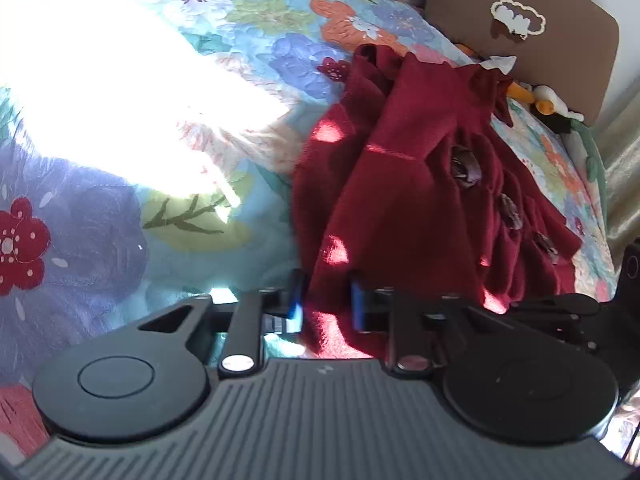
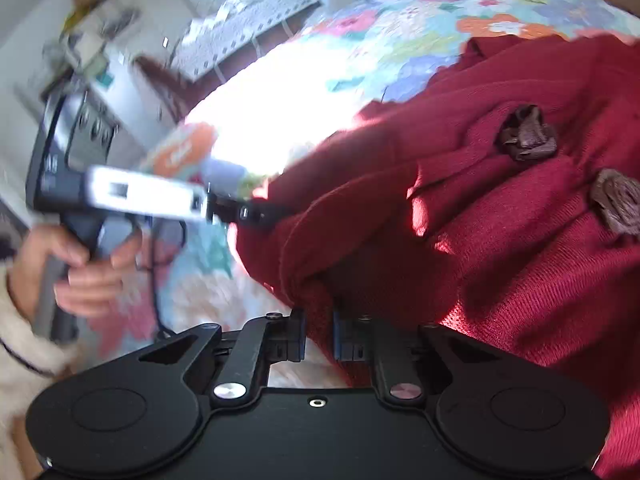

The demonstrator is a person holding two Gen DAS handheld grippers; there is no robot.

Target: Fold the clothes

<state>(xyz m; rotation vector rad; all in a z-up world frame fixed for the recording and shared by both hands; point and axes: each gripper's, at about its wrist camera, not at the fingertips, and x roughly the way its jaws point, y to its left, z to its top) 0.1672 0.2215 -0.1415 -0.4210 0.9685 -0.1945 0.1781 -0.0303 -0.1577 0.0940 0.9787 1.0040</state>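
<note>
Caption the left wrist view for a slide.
Left gripper pinches the red cardigan on a floral quilt.

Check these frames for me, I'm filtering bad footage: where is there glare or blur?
Left wrist view: sunlight blows out a wide patch of the floral quilt, and small sun spots fall on the red garment. Right wrist view: the same glare mid-frame, and motion blur smears the left gripper and the room behind; the garment stays fairly sharp.
</note>
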